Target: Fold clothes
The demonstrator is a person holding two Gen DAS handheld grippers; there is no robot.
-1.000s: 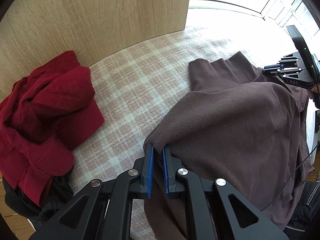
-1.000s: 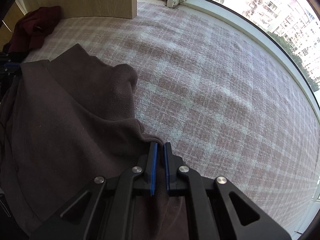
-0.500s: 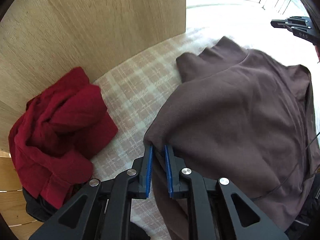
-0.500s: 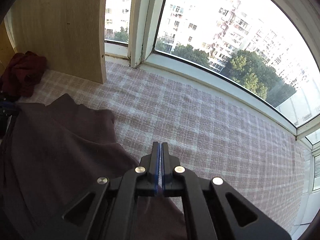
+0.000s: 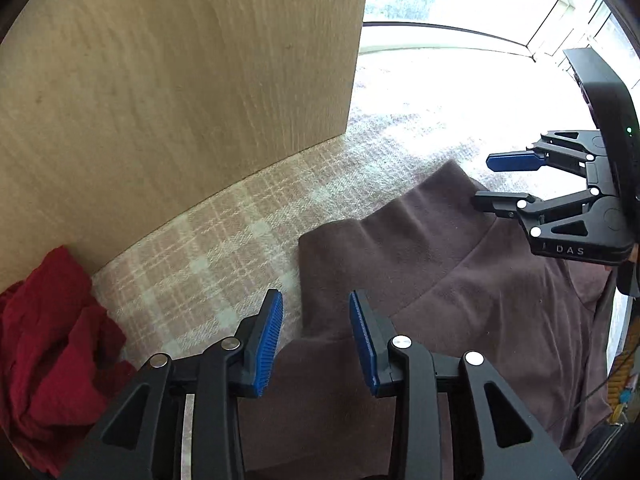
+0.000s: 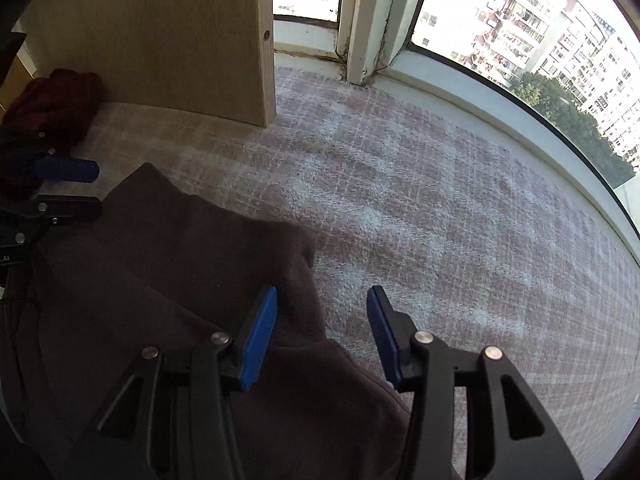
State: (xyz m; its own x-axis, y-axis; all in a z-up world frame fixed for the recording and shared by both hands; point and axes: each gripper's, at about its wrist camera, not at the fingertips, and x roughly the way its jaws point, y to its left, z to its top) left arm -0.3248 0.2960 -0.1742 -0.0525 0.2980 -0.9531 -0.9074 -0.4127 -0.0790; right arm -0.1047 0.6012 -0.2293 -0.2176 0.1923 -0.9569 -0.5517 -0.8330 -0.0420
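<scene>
Left to right: the red garment (image 5: pixel 52 364) sits bunched vs. the wood panel (image 5: pixel 180 92), apart from your work. Your left gripper (image 5: pixel 316 334), which pinched the brown turtleneck's (image 5: pixel 460 304) shoulder edge 0.5 s ago, now has its jaws spread wide w/ nothing between them. Same on the right gripper (image 6: pixel 322 332): jaws pressed together a moment ago, now spread, cloth only under the left finger. So you've let go; the turtleneck lies on the plaid cover (image 6: pixel 420 208), collar away from you, body trailing off the near edge. Looks laid out for folding or between folds; can't tell which.
</scene>
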